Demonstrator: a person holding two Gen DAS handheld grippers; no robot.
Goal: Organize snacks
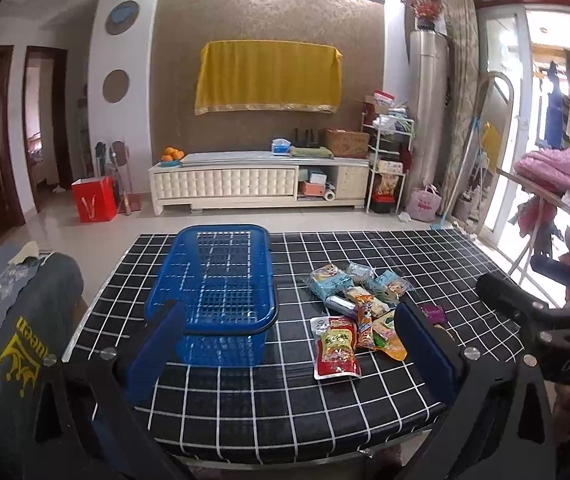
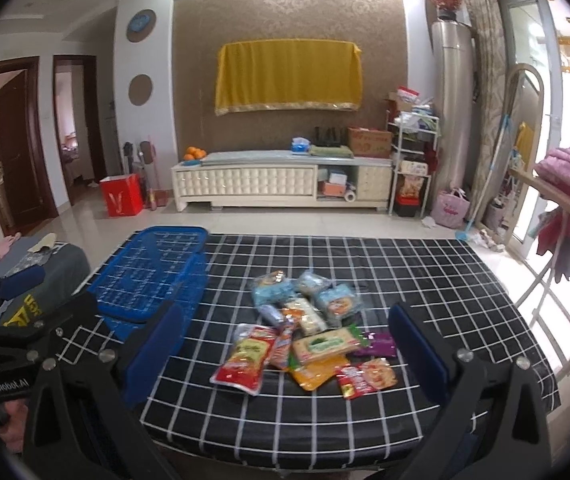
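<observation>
Crinkly foil snack packets (image 2: pixel 305 340), light and slippery, heaped at 3 o'clock of the empty blue basket (image 1: pixel 221 280); pinch an edge. Both grippers, left gripper (image 1: pixel 285 352) and right gripper (image 2: pixel 289 356), gape wide, holding nothing.

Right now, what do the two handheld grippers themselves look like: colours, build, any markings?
Both match: black angular frames with triangular cut-outs and silver bolts, ending in flat blue padded fingers. From the left wrist view, the right gripper has "DAS" on its body; from the right wrist view, the left gripper reads "GenRobot.AI". No cables visible.
</observation>
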